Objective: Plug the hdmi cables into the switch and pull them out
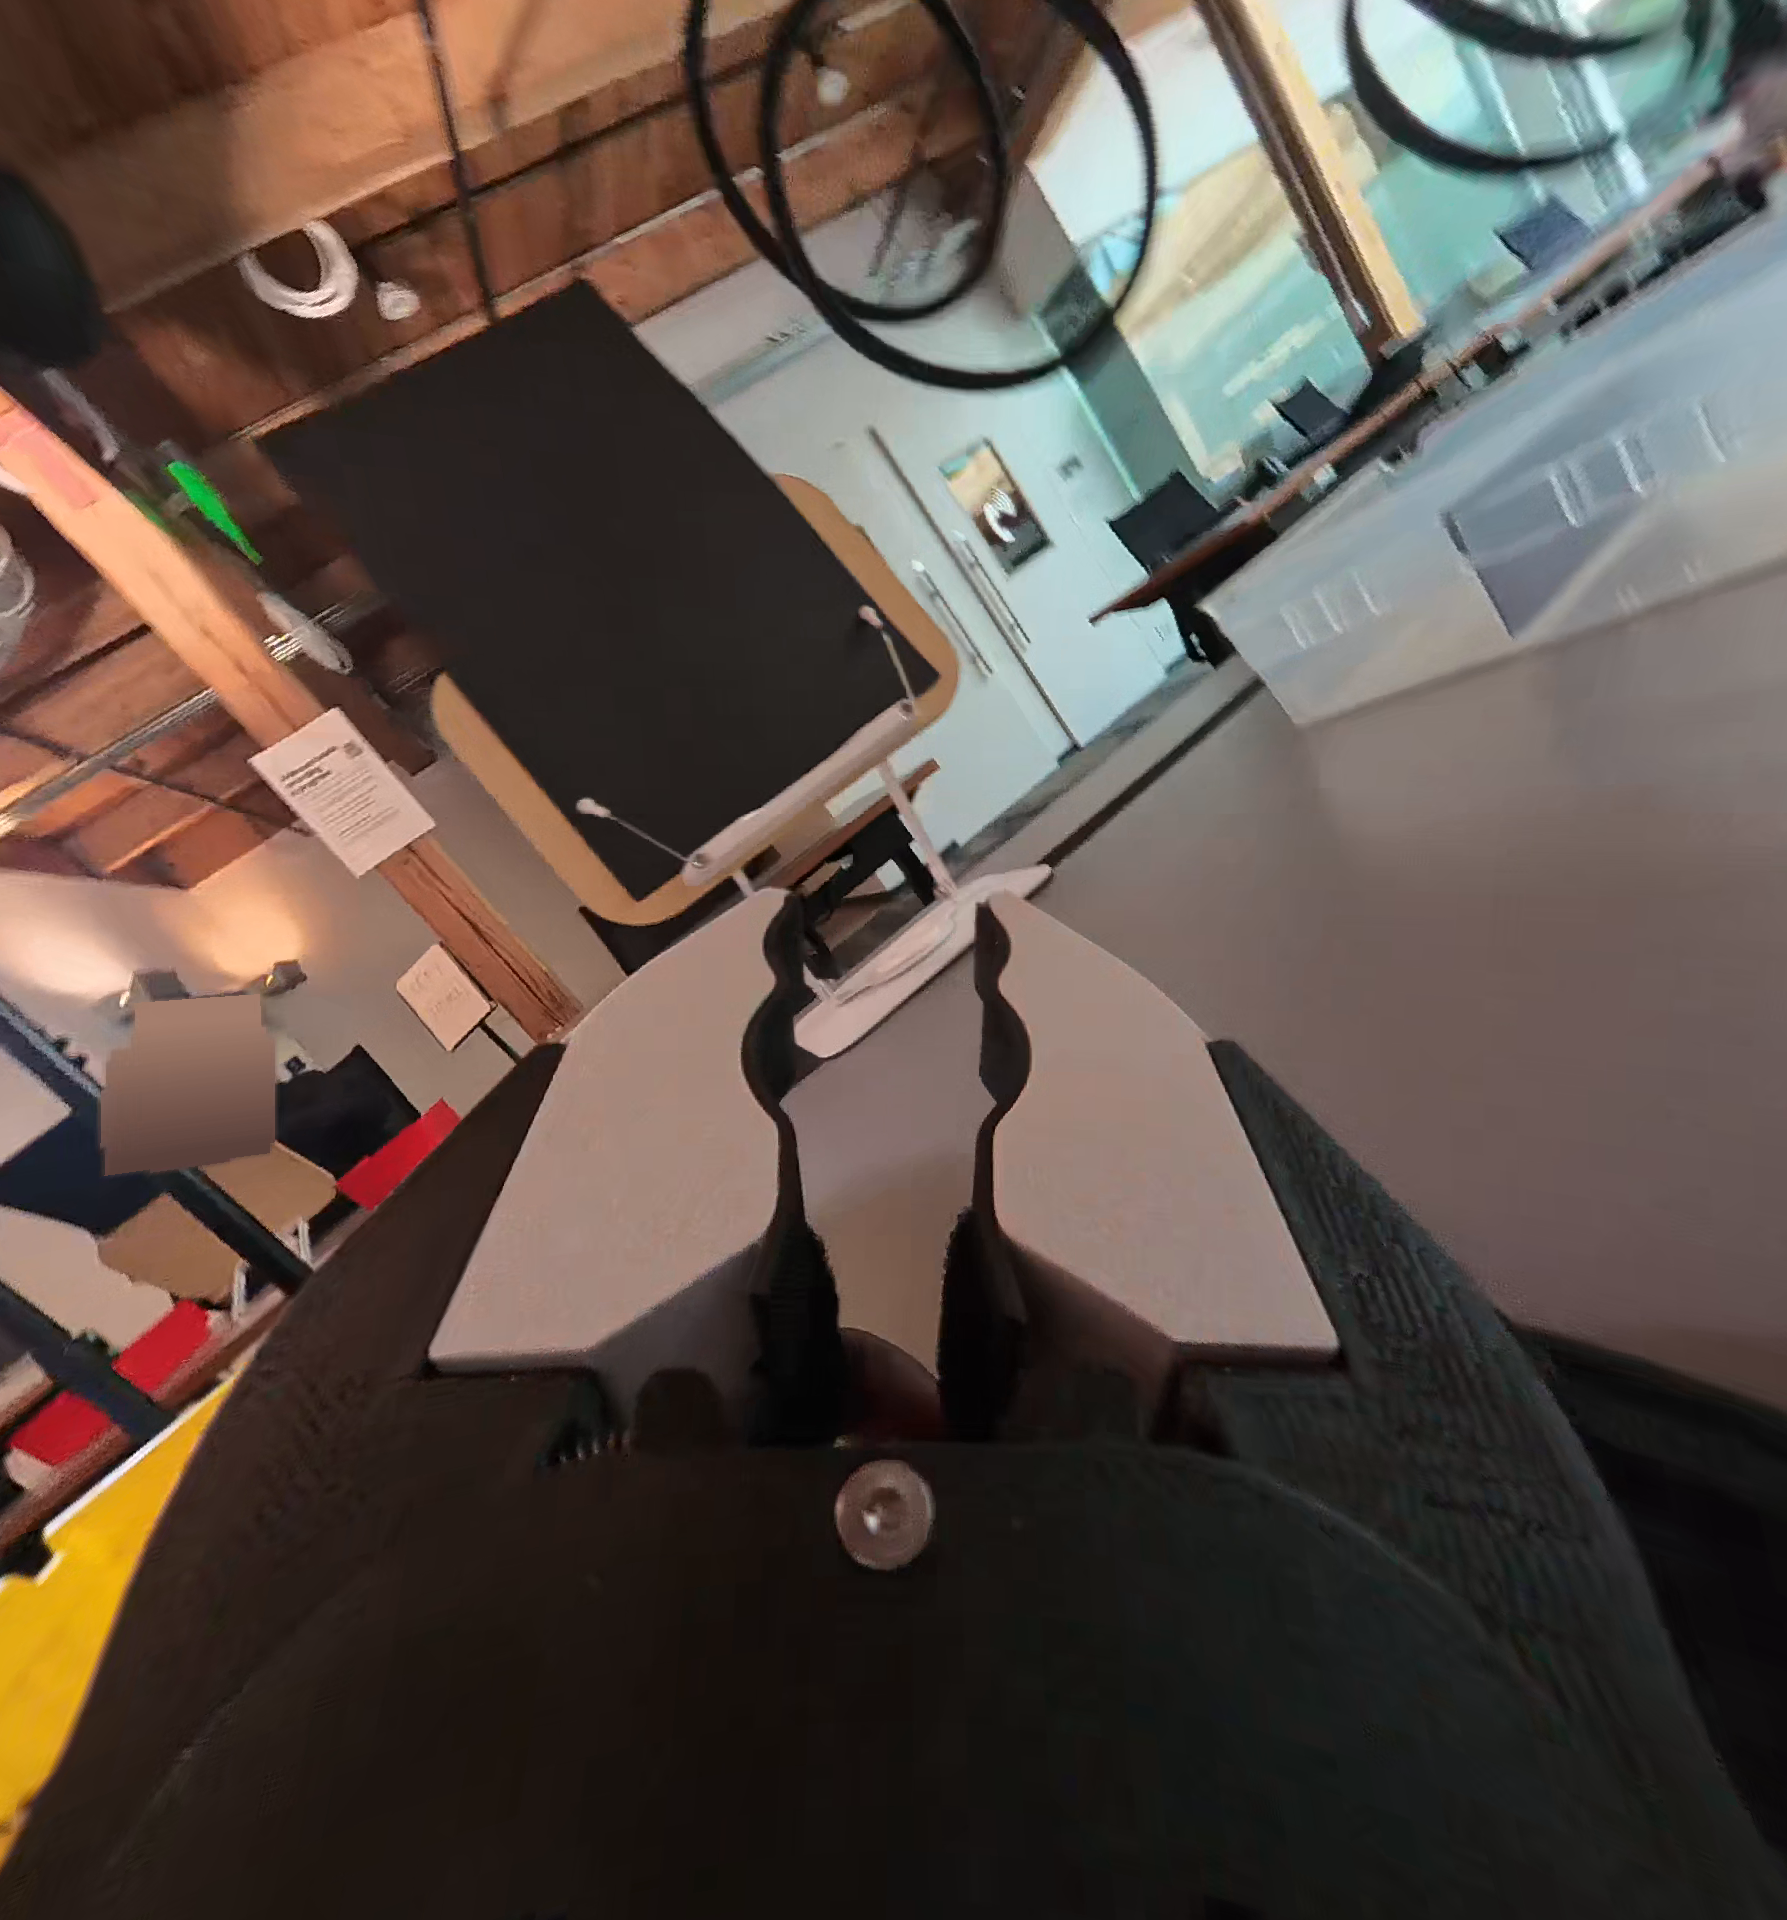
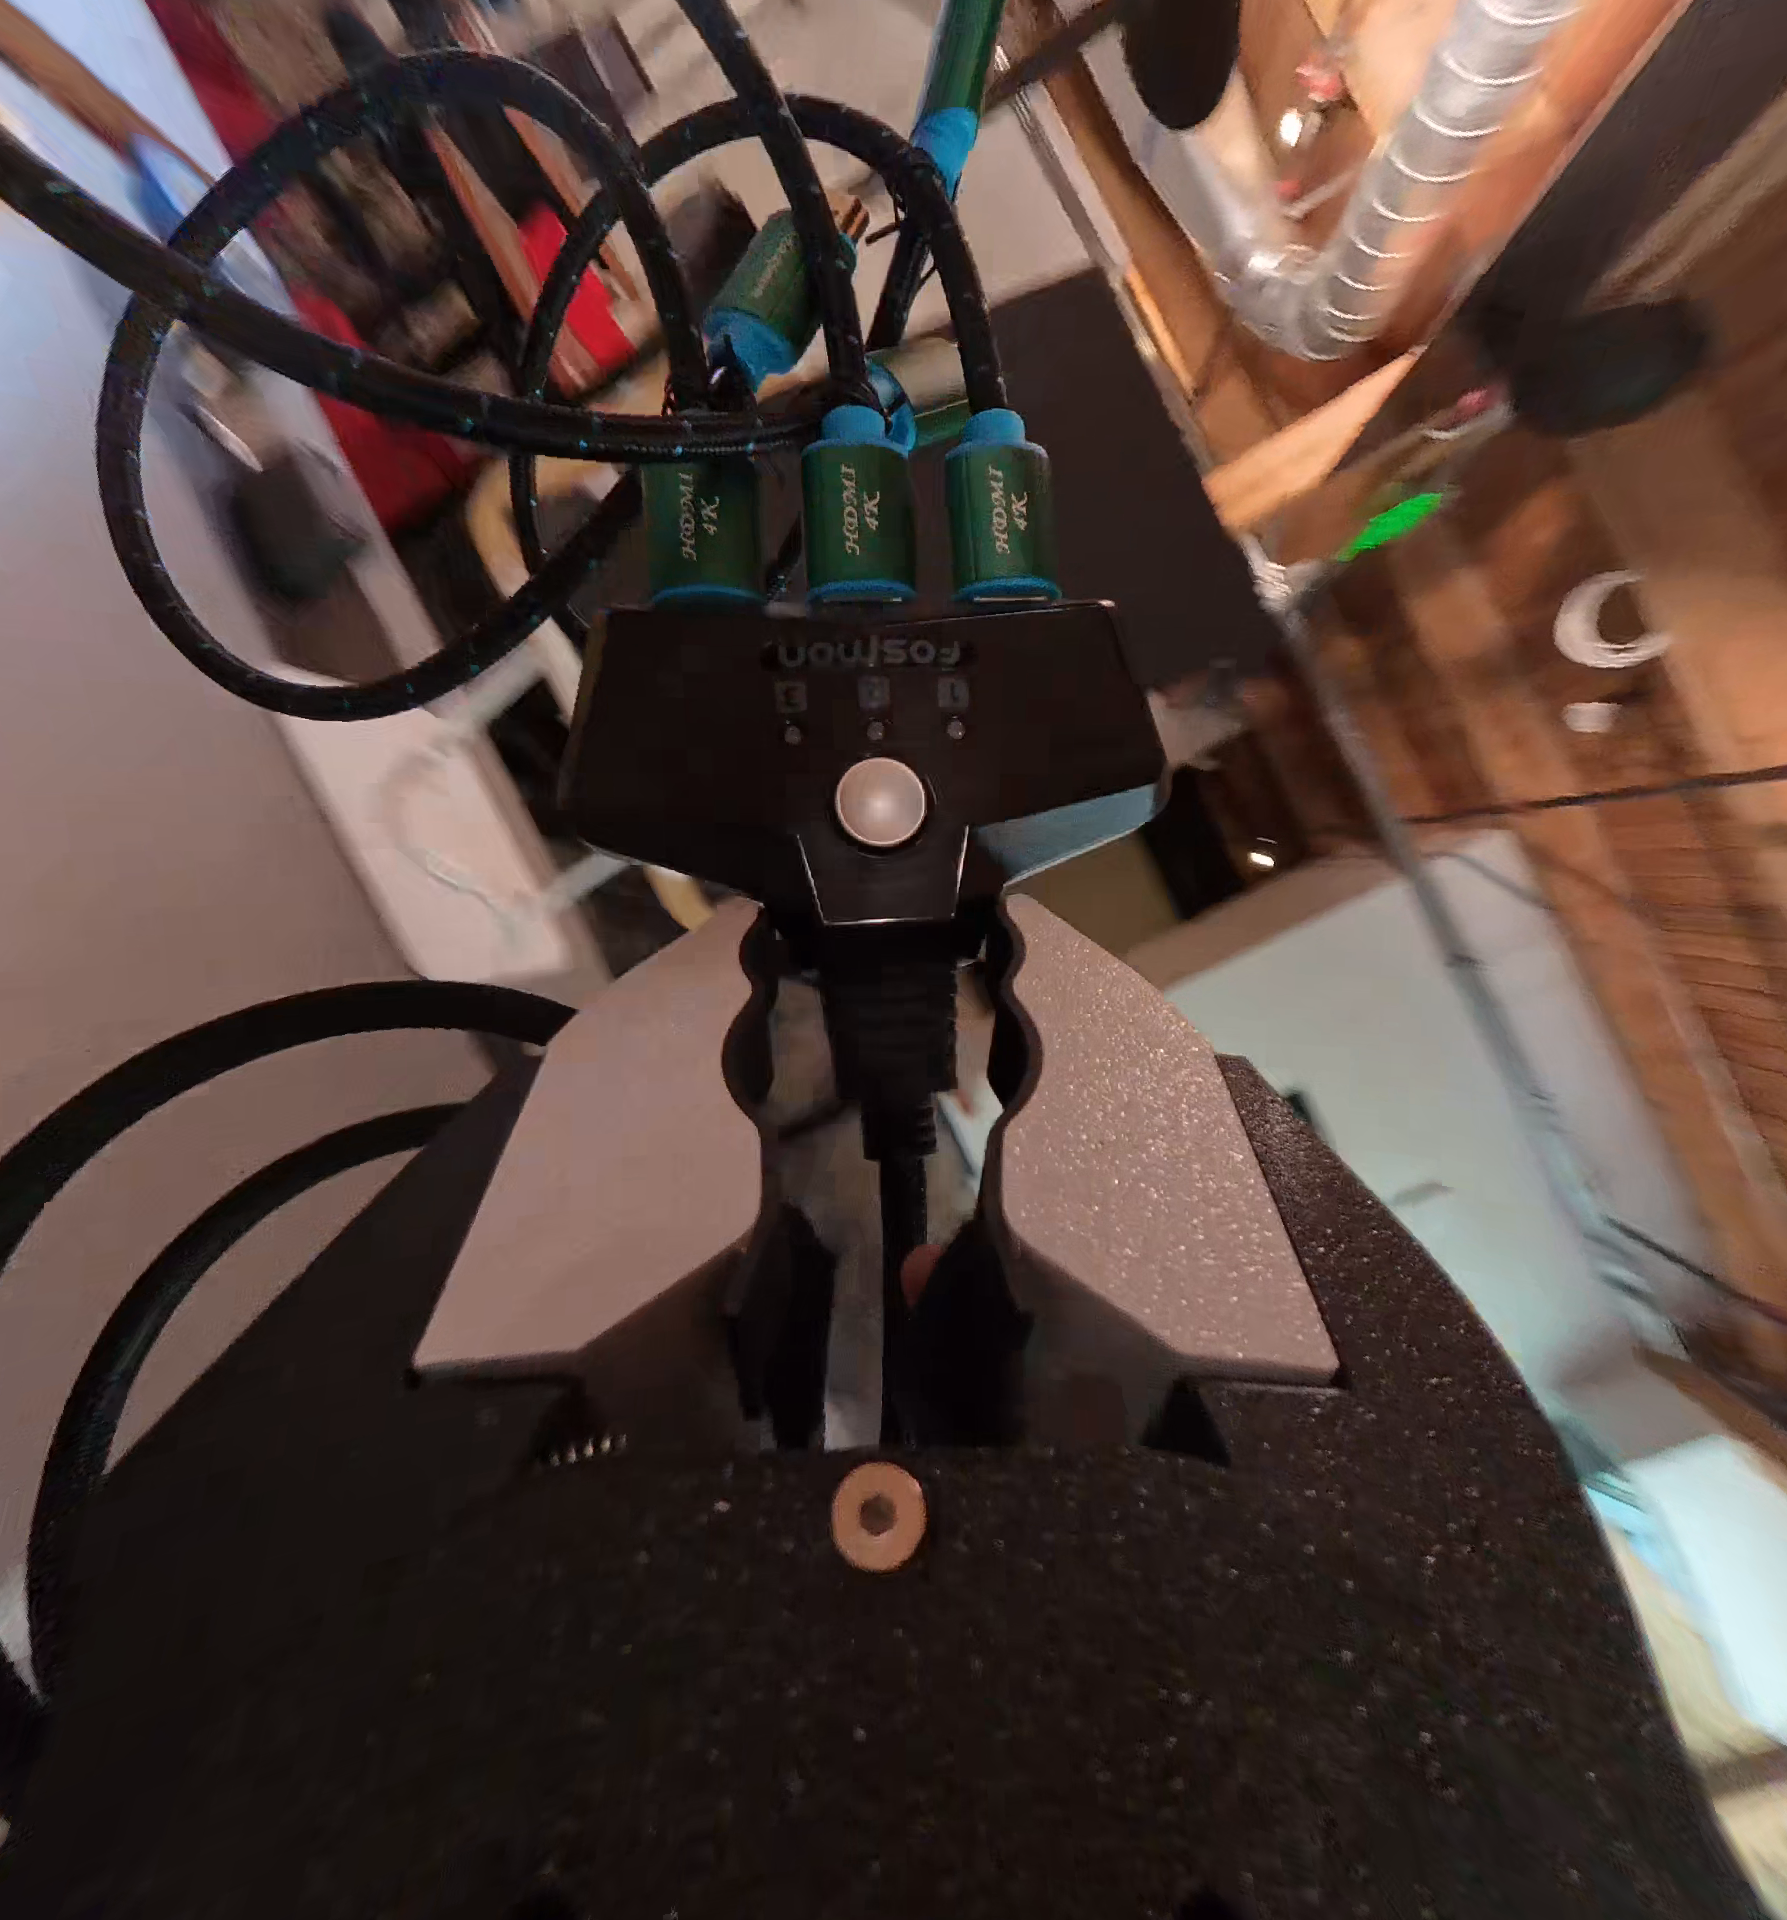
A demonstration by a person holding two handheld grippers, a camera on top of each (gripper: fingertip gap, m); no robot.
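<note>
My right gripper (image 2: 878, 935) is shut on the narrow tail end of the black HDMI switch (image 2: 868, 717) and holds it up in the air. Three green plugs with blue collars sit side by side in the switch's far ports: left (image 2: 702, 540), middle (image 2: 858, 530), right (image 2: 1003, 525). Their black braided cables (image 2: 245, 312) loop above and to the left. Another green plug (image 2: 780, 291) hangs loose behind them. The switch's own black cable (image 2: 141, 1143) curls at lower left. My left gripper (image 1: 884, 914) is open and empty, tilted above a grey table (image 1: 1440, 987).
In the left wrist view, black cable loops (image 1: 930, 208) hang at the top. A black board on a white stand (image 1: 598, 582) sits at the table's far end, and clear plastic boxes (image 1: 1595, 561) are to the right. Wooden beams and ducts fill the background.
</note>
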